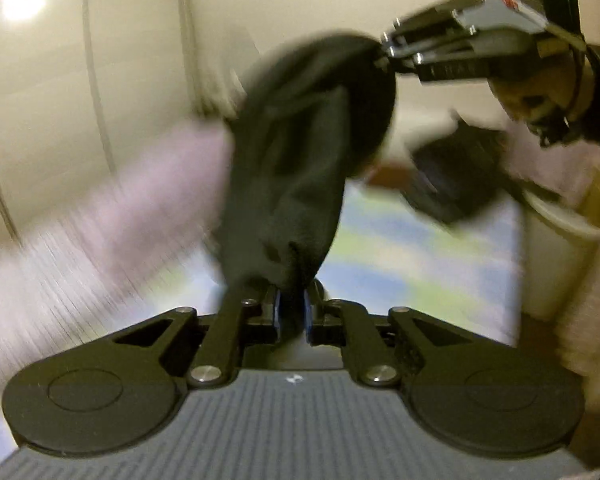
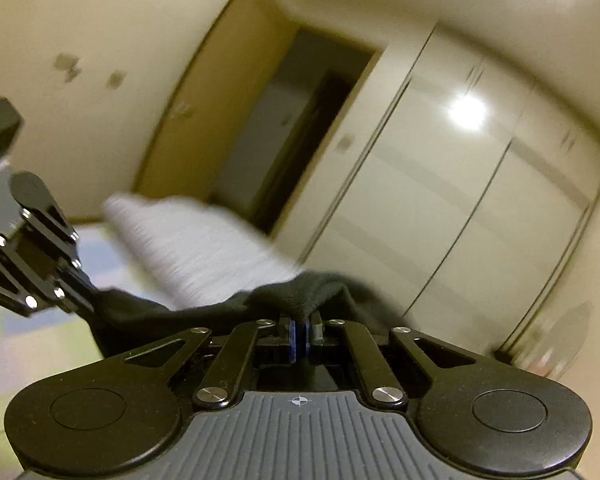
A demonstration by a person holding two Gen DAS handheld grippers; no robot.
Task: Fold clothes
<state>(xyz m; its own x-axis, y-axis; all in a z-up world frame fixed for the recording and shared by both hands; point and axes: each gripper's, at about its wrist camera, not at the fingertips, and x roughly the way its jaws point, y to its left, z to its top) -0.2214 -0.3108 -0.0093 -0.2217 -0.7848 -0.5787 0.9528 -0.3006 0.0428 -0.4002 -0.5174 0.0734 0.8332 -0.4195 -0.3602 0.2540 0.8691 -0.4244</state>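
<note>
A dark garment (image 1: 296, 152) is held in the air between the two tools, stretched from one to the other above a surface covered with a pale blue, green and white patterned sheet (image 1: 420, 256); whether this surface is a bed or a counter cannot be told through the blur. The left tool (image 1: 292, 312) is seen nearly closed, with a bunch of the dark cloth pinched between its blue pads (image 1: 277, 312). The right tool (image 2: 299, 338) is likewise narrowed onto an edge of the same cloth, and in the left wrist view it appears at the upper right, gripping the far end of the garment, with the person's hand (image 1: 540, 96) behind it. No fold can be seen in this garment yet: it hangs loose and rumpled, so the step in hand is judged to be the lifting and spreading that comes ahead of folding, and the laying flat and the folds themselves are judged to be left. A dark, squarish bundle (image 1: 456, 176) lies further back on the sheet; it may be an item already folded, though this cannot be confirmed. The garment looks soft, thick and matte, black or very dark grey, and it sags in deep creases. A white ribbed cloth (image 2: 196, 248) is visible beside it.
</note>
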